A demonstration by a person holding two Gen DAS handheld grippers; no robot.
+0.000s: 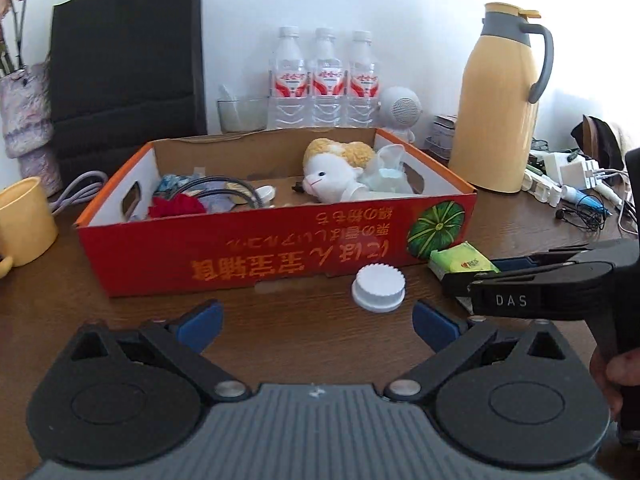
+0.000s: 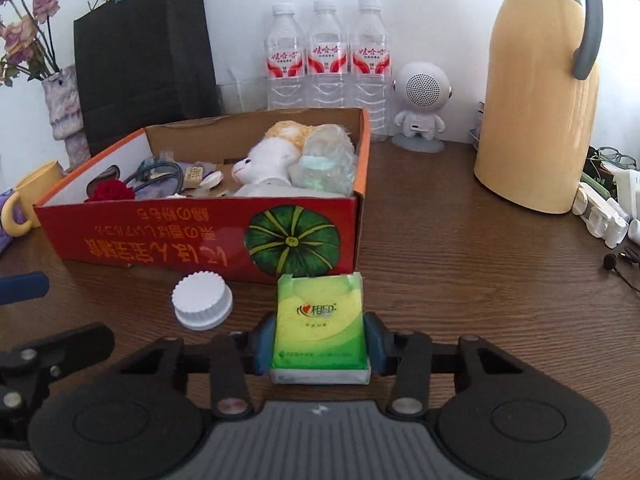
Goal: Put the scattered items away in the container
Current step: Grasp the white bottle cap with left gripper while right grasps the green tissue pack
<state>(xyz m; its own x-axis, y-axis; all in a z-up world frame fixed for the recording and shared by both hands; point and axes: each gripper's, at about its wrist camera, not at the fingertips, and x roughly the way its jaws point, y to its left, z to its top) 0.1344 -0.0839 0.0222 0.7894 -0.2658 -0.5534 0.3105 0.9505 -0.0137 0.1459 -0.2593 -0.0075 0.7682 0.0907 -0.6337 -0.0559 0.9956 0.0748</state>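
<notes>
- Your right gripper (image 2: 320, 346) pinches the green tissue pack (image 2: 320, 332): both blue pads press its sides, and the pack lies flat on the table (image 2: 460, 280), just in front of the red box (image 2: 200, 240).
- The pack's far edge sits close against the box's front wall, below the green pumpkin picture near the box's right corner.
- Your left gripper (image 1: 316, 324) is spread wide with nothing between its blue fingers; it hangs over the table in front of the box.
- The white screw cap (image 1: 378, 288) rests on the table just in front of the box, to the left of the tissue pack and slightly beyond your left gripper's tips.
- Inside the box lie a white plush lamb (image 1: 332, 172) towards the right end, a clear plastic bag (image 2: 328, 160) beside it, a red flower (image 1: 178, 206) and a grey cable (image 1: 224, 186) towards the left end.
- Behind the box stand three water bottles (image 1: 326, 76) and a black paper bag (image 1: 128, 64).
- To the right of the box stands a yellow thermos jug (image 1: 500, 100); to its left, a yellow mug (image 1: 24, 224).
</notes>
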